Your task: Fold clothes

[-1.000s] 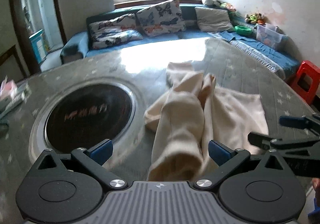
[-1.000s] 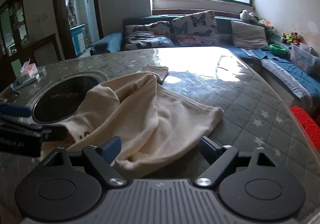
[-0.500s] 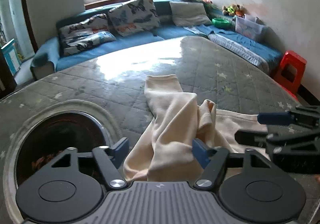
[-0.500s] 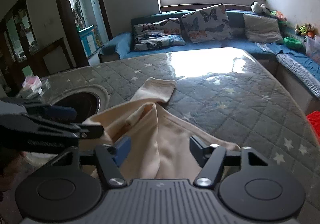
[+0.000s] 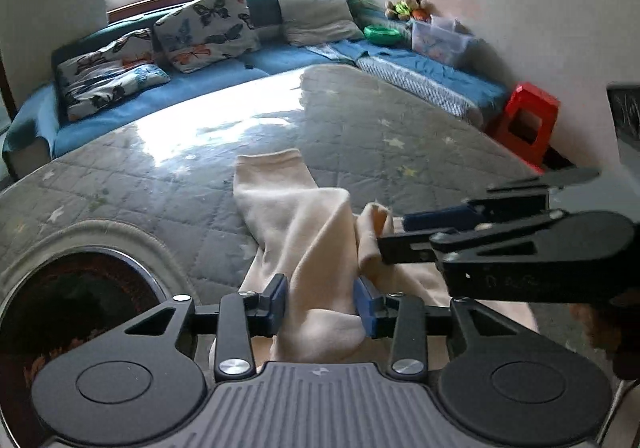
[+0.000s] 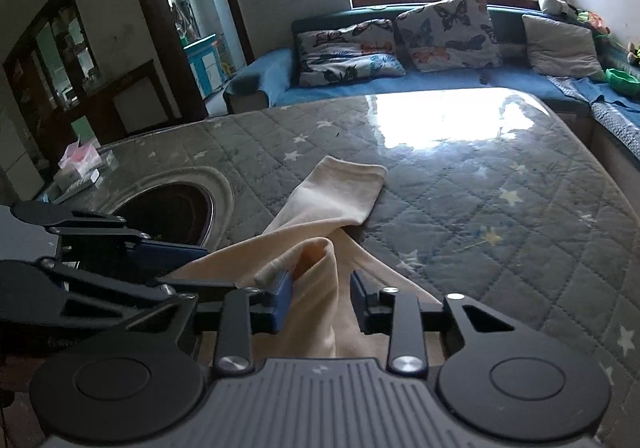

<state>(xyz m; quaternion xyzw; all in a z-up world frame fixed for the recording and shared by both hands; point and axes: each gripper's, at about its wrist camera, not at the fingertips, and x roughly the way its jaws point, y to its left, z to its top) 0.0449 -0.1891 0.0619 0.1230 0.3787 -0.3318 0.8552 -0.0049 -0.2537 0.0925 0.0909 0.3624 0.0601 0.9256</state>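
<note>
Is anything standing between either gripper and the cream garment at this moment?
Nothing visible does. The left gripper already has a bunched fold of the cream garment between its pads, and the right gripper straddles another fold of it.

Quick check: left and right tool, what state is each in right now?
Left tool: shut on the cream garment, fabric pinched between its pads.
Right tool: fabric fold between its pads, but a gap shows on one side; grip cannot be told.

Garment [image 5: 304, 224] on table [image 5: 400, 135], sofa [image 5: 280, 59] behind
</note>
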